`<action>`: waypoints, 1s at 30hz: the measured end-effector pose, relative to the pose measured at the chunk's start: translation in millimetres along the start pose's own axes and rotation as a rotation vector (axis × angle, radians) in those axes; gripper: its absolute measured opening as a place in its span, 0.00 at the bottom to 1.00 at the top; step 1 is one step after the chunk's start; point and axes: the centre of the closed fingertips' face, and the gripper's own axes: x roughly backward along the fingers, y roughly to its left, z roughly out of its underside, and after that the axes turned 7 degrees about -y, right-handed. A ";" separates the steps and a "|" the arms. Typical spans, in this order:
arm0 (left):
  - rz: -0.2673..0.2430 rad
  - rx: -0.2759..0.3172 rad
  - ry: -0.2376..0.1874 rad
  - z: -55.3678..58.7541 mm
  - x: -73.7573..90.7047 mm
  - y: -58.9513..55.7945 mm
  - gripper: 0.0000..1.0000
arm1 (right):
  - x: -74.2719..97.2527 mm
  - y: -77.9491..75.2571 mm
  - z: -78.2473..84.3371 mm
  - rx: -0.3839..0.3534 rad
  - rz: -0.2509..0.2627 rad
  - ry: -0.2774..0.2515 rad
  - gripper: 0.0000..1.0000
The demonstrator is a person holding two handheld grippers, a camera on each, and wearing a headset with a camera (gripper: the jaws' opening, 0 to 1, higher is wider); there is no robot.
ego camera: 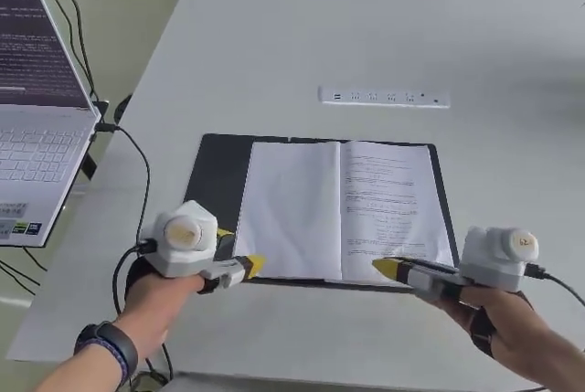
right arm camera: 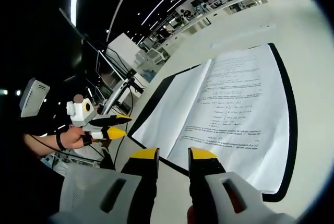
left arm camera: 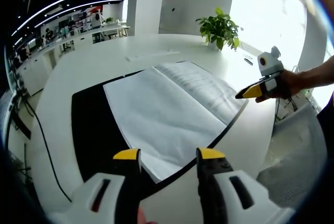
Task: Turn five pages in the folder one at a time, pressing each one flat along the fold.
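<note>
The black folder (ego camera: 218, 182) lies open on the white table. Its left page (ego camera: 291, 209) is blank and its right page (ego camera: 393, 198) is printed; both lie flat. My left gripper (ego camera: 251, 266) hovers at the folder's near left corner, jaws open and holding nothing. In the left gripper view, the left gripper (left arm camera: 168, 154) points across the blank page (left arm camera: 156, 114). My right gripper (ego camera: 386, 269) sits over the near edge of the printed page. In the right gripper view, the right gripper (right arm camera: 172, 154) has a narrow gap between its jaws, with nothing in it, above the printed page (right arm camera: 240, 104).
An open laptop (ego camera: 37, 118) stands at the left table edge, and a black cable (ego camera: 144, 182) runs from it toward me. A white power strip (ego camera: 384, 97) lies beyond the folder. A potted plant (left arm camera: 219, 25) stands past the table.
</note>
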 end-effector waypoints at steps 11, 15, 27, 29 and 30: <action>-0.018 -0.011 -0.044 -19.1 15.3 1.1 0.45 | 20.6 -5.4 -18.1 0.113 0.041 -0.014 0.30; -0.023 -0.019 -0.047 -21.7 19.7 2.4 0.47 | 29.0 -7.3 -24.6 0.171 0.065 -0.011 0.32; -0.054 -0.031 -0.077 -34.1 40.9 7.7 0.52 | 52.4 -8.2 -51.2 0.263 0.107 -0.059 0.39; -0.060 -0.034 -0.086 -36.2 44.7 7.8 0.53 | 57.1 -7.7 -53.3 0.275 0.115 -0.062 0.41; -0.065 -0.034 -0.091 -37.3 47.2 8.2 0.53 | 59.6 -7.4 -54.3 0.276 0.117 -0.068 0.41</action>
